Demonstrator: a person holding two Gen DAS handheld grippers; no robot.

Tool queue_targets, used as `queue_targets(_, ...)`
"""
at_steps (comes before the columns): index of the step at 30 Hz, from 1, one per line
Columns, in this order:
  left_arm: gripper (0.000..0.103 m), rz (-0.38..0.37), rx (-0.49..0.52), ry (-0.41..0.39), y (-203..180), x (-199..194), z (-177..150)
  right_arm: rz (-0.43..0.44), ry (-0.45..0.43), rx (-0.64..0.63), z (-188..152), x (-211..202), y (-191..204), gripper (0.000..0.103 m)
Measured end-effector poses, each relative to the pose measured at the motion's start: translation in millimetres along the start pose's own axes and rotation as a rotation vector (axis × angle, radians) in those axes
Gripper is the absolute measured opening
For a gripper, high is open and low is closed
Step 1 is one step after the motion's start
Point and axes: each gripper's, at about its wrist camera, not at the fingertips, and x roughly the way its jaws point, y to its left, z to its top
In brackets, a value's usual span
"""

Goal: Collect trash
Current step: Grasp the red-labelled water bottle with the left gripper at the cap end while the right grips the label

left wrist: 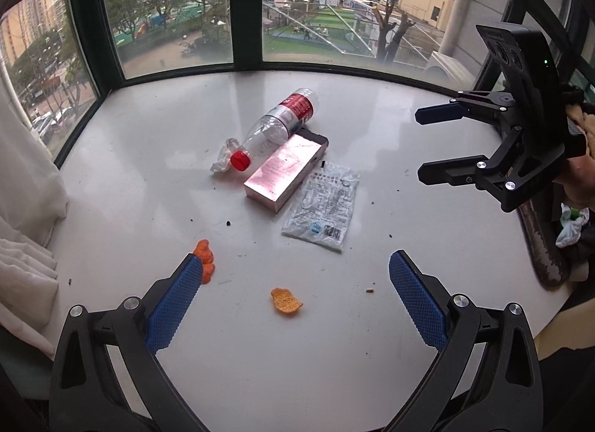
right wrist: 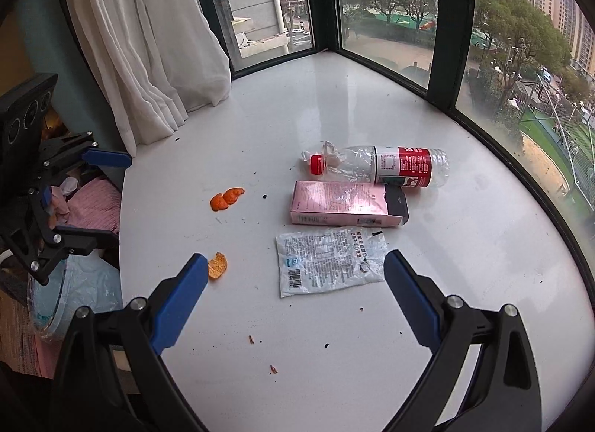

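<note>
Right wrist view, crushed clear plastic bottle (right wrist: 375, 168) with red label lying lengthwise left-right, red cap (right wrist: 317, 164) pointing left, label print unreadable, left gripper (right wrist: 100, 201) and right gripper (right wrist: 293, 272) both spread wide, empty.

On the white counter (right wrist: 465, 246) lies one clear plastic bottle (right wrist: 379, 166) with a red cap and red label, on its side. There is one pink box (right wrist: 342, 207), and one flat clear plastic packet (right wrist: 327, 263) printed with text. Orange peel pieces number three by the right wrist view: two touching each other at the left (right wrist: 227, 198) and one nearer (right wrist: 217, 265). One small crumpled clear wrapper (left wrist: 222, 158) sits at the bottle's cap. Two hand-held grippers are in view, the left hand-held gripper (left wrist: 293, 296) and the right hand-held gripper (right wrist: 295, 292). One white curtain (right wrist: 148, 41) hangs at the far left. Small dark crumbs are scattered, too many and too small to count.
</note>
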Motion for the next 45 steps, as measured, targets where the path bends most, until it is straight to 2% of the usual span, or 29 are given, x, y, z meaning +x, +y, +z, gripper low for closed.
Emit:
queue_targets(10,0.097,-0.023,0.077,0.035,3.4,48.4,48.3,-0.005,0.032,-0.090,27.4,31.6,-44.5,0.092)
queue_targets(18,0.097,-0.017,0.132,0.056,19.8,94.5,92.2,0.007,0.059,-0.259,65.4,68.4,-83.9,0.092)
queue_targets(23,0.097,-0.038,0.145,0.078,29.5,128.9,114.2,0.033,0.125,-0.373,77.5,99.1,-103.9,0.092)
queue_targets(32,0.097,-0.076,0.194,0.138,38.7,191.0,131.9,0.051,0.206,-0.559,93.8,145.5,-129.7,0.092)
queue_targets(41,0.097,-0.091,0.250,0.143,45.5,223.6,142.7,0.091,0.325,-0.741,107.2,185.8,-142.7,0.092)
queue_targets(45,0.097,-0.099,0.238,0.146,51.8,234.0,145.0,0.115,0.382,-0.804,109.1,201.6,-144.9,0.092)
